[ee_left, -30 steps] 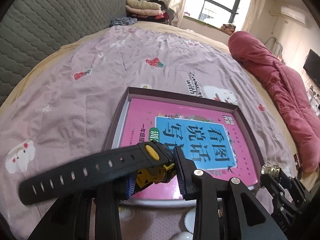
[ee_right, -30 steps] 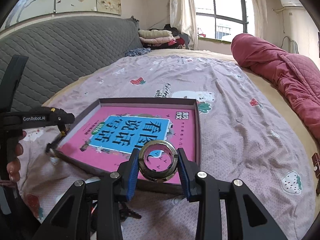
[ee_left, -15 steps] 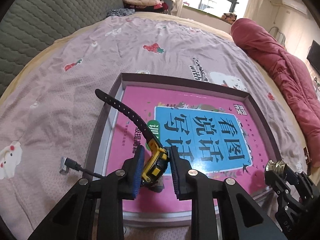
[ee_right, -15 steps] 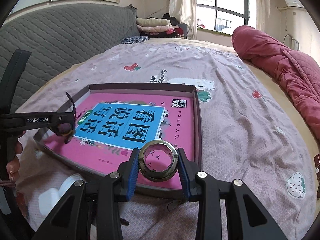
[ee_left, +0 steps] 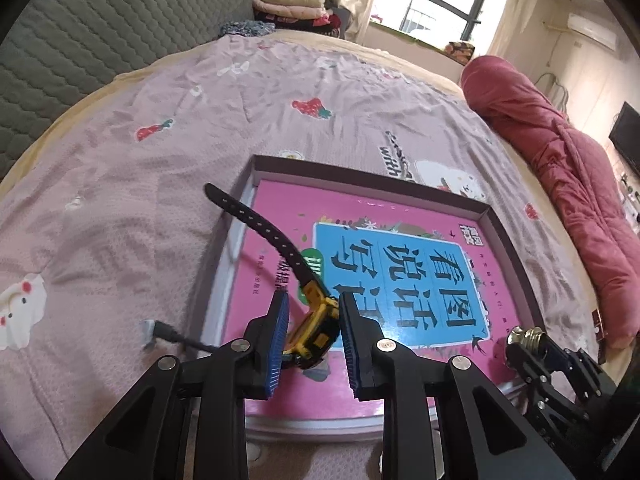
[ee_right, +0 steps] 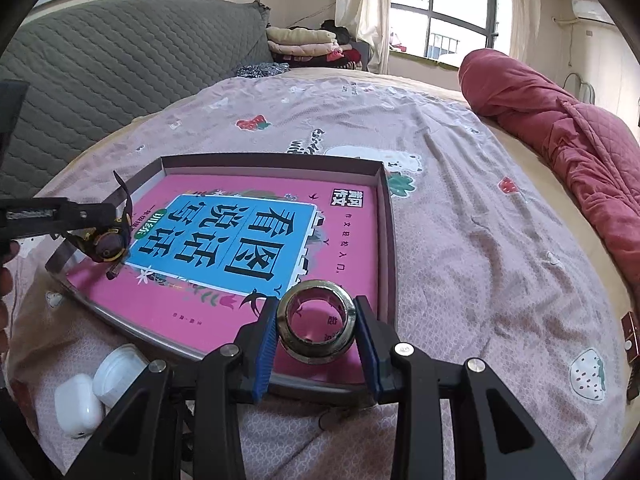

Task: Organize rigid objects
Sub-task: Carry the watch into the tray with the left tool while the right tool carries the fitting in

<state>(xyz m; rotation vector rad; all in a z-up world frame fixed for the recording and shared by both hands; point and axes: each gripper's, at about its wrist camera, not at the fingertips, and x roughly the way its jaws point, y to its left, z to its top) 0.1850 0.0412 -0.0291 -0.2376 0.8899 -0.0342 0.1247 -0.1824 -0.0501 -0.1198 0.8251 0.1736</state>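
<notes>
A shallow brown box (ee_left: 372,178) (ee_right: 384,216) lies on the bed with a pink and blue book (ee_left: 400,268) (ee_right: 240,240) inside. My left gripper (ee_left: 312,332) is shut on a yellow watch (ee_left: 314,326) with a black strap (ee_left: 260,220), held low over the book's near left part; the watch also shows in the right wrist view (ee_right: 106,242). My right gripper (ee_right: 316,328) is shut on a metal ring (ee_right: 318,326), held over the box's near right corner. The ring also shows in the left wrist view (ee_left: 526,336).
A white earbud case (ee_right: 78,404) and a white lid (ee_right: 118,372) lie on the pink bedsheet near the box's front left. A black cable plug (ee_left: 160,330) lies left of the box. A red quilt (ee_right: 560,128) lies along the right side. A grey headboard (ee_right: 120,64) stands at the left.
My left gripper has swung the watch round from level to strap pointing away, and lowered it over the book. My right gripper has moved forward with the ring over the box's corner.
</notes>
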